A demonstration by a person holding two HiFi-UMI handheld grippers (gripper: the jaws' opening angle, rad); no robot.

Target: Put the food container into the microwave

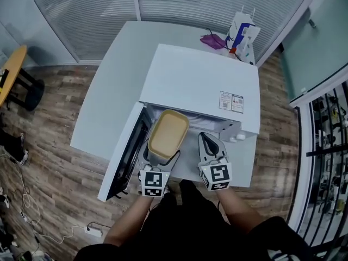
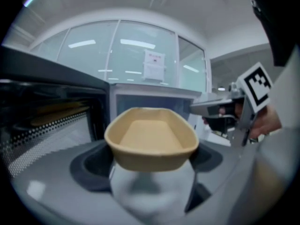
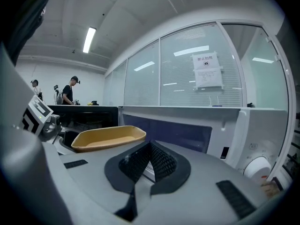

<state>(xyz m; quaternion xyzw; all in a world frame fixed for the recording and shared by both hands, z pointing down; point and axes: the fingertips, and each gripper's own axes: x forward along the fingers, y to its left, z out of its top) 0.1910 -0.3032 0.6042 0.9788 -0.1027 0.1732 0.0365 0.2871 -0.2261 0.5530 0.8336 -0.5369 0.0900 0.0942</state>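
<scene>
You're standing in an office-style test room, not a home kitchen. Glass partition walls [image 1: 81, 15] with blinds close it in, a printed notice [image 3: 206, 71] is taped to one pane, and strip lights [image 3: 88, 39] run along the ceiling. The microwave [image 1: 201, 80] sits on a plain white table [image 1: 103, 102] over wood-plank flooring [image 1: 49, 145], with a power strip [image 1: 93, 232] and loose cables [image 1: 22, 200] on the floor — and people [image 3: 69, 90] stand at a counter beyond.

Glass-walled room with a wood-plank floor [image 1: 49, 167]
A white table [image 1: 103, 102] stood before ribbed glass partitions [image 1: 92, 4] that ran past its far edge, one pane bearing a paper notice [image 3: 206, 71]. Strip lights [image 3: 88, 39] glowed on the ceiling, and a power strip [image 1: 93, 231] lay on the planks.
</scene>
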